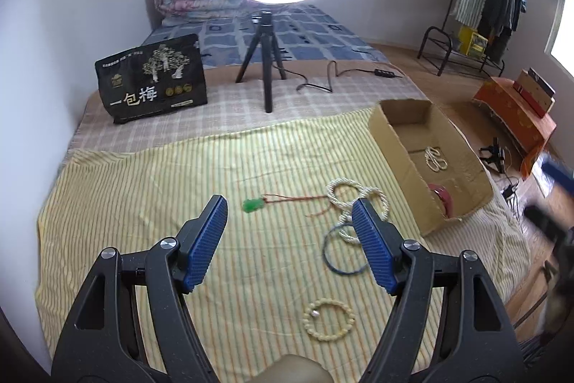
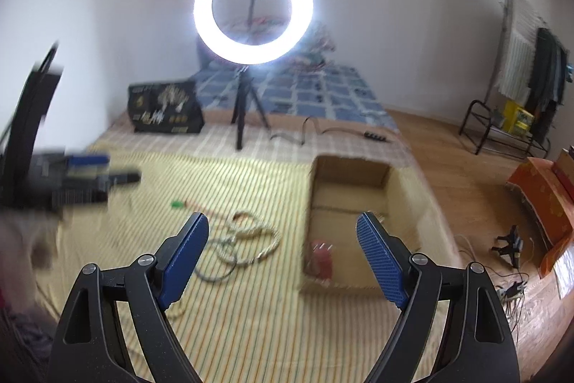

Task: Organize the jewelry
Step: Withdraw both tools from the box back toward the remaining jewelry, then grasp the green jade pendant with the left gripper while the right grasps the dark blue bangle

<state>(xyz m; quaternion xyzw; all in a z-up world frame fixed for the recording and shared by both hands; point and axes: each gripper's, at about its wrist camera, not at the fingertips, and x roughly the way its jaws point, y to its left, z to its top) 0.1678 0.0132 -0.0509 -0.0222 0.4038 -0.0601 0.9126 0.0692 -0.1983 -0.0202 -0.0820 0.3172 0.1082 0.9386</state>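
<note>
On the yellow striped cloth (image 1: 143, 203), going left to right, a green pendant on a red cord (image 1: 250, 205), a tangle of cream bead strands with a dark blue bangle (image 1: 344, 221) and a cream bead bracelet (image 1: 329, 320) are still loose. The open cardboard box (image 1: 398, 146) at right already holds a pale bead strand (image 1: 436, 159) and a red piece (image 1: 443, 198). The left gripper (image 1: 290, 216) and right gripper (image 2: 283, 232) both gape, released and empty. Roughly a third seems done. The black pouch (image 1: 152, 78) behind reads "一包梅".
</note>
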